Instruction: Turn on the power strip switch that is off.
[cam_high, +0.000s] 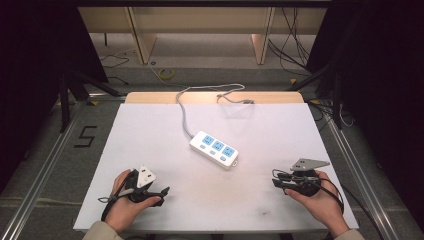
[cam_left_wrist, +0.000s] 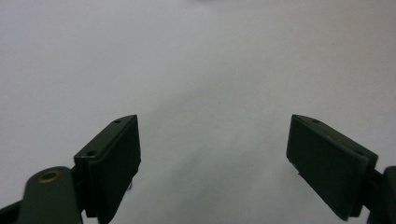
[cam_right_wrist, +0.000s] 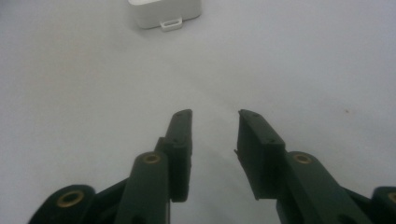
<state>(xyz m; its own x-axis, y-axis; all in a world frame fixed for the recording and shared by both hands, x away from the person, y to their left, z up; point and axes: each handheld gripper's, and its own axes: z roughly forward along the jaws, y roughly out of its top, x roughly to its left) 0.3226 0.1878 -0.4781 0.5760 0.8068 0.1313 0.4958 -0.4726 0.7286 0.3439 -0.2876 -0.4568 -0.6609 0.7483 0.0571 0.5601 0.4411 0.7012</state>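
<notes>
A white power strip (cam_high: 216, 148) with three blue-faced sockets lies at an angle in the middle of the white table (cam_high: 150, 135). Its grey cable (cam_high: 185, 107) runs to the far edge. A hand holds my left gripper (cam_high: 161, 195) near the front left of the table; its jaws stand wide open over bare surface (cam_left_wrist: 212, 119). At the front right, another hand holds my right gripper (cam_high: 276, 180), which points left toward the strip. Its jaws (cam_right_wrist: 215, 113) are partly apart with nothing between them. One end of the power strip (cam_right_wrist: 164, 11) lies well ahead of them.
The cable loops over the wooden far edge (cam_high: 215, 97) of the table. Metal rails run along both sides on the floor, and a black "5" mark (cam_high: 86, 136) sits left of the table. Dark curtains hang on either side.
</notes>
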